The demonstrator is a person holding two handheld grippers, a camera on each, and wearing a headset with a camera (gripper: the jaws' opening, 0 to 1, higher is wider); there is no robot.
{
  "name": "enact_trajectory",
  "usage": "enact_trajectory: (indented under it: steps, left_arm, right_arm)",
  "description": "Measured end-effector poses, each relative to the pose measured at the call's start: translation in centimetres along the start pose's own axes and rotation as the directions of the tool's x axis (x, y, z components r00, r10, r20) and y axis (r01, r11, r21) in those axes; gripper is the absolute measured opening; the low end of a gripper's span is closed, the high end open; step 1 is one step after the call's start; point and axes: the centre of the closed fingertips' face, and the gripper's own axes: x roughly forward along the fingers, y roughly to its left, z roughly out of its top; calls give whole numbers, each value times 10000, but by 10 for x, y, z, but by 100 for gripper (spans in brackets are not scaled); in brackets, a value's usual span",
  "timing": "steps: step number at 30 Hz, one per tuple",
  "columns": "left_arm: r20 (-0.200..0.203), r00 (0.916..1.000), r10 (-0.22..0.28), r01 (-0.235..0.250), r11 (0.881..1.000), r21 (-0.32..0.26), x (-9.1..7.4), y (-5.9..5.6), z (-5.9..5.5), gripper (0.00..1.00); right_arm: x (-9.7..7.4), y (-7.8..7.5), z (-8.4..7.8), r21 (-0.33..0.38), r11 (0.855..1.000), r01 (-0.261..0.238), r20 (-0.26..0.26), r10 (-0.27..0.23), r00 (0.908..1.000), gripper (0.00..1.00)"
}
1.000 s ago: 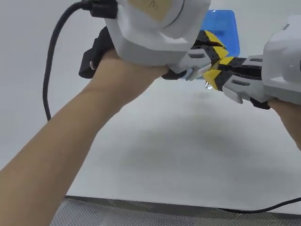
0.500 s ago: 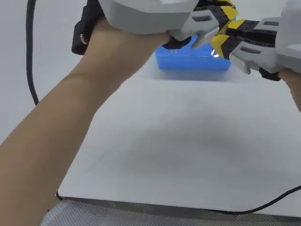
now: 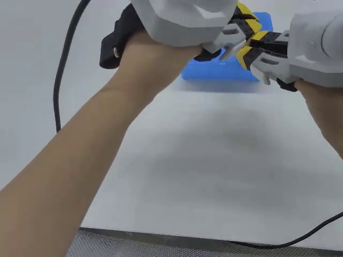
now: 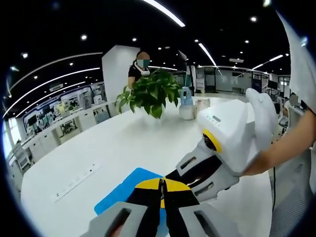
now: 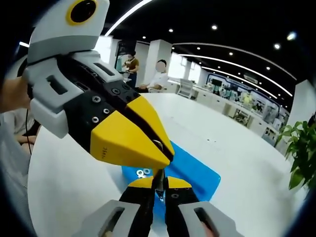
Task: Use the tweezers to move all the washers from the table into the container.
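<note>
Right gripper (image 5: pixel 159 191) is pinching the thin tweezers (image 5: pixel 158 178) between nearly closed jaws, above the blue container (image 5: pixel 197 180) on the white table (image 3: pixel 214 160). At least 2 washers (image 5: pixel 143 173) are lying inside it. Left gripper (image 4: pixel 162 191) is meeting it tip to tip, jaws pressed together.

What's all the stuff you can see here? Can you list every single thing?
table: one, white, under everything
container: one, blue, far side of the table, below the grippers
washers: at least two, silvery, in the container
tweezers: one, thin and dark, pinched in the right gripper
cables: two, black, left side and near right corner
plant: one, green, farther along the table
people: a few, background
left gripper: one, white, black, yellow, shut
right gripper: one, same colours, shut
arms: two, bare
</note>
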Motion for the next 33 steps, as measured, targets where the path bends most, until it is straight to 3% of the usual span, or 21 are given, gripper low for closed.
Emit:
enact_trajectory:
  steps: [9,15,21,26,28,33]
  left_arm:
    - [-251,9997,25,-28,9999,-124,10,3,-12,0]
    - [-263,9997,15,-18,9999,-103,8,4,-11,0]
    - [-155,9999,-36,36,10000,0,-4,-1,-2,0]
    - [87,9994,-339,336,9991,268,-20,-8,6,0]
    - [239,9980,-583,567,9963,651,-27,-15,11,0]
    - [254,9947,-1001,961,9872,1273,-41,-29,18,0]
  right_arm:
    - [13,-1,-12,251,9997,28,-324,-20,9995,3]
    - [17,-4,-10,1119,9935,-207,-200,231,9995,5]
    - [9,-3,-2,1283,9915,-204,73,196,9998,7]
    - [-7,4,12,393,9980,-492,140,487,9987,10]
    - [-15,7,17,-31,9980,-627,119,627,9980,11]
    - [-32,18,22,-1473,9870,-637,-58,636,9980,10]
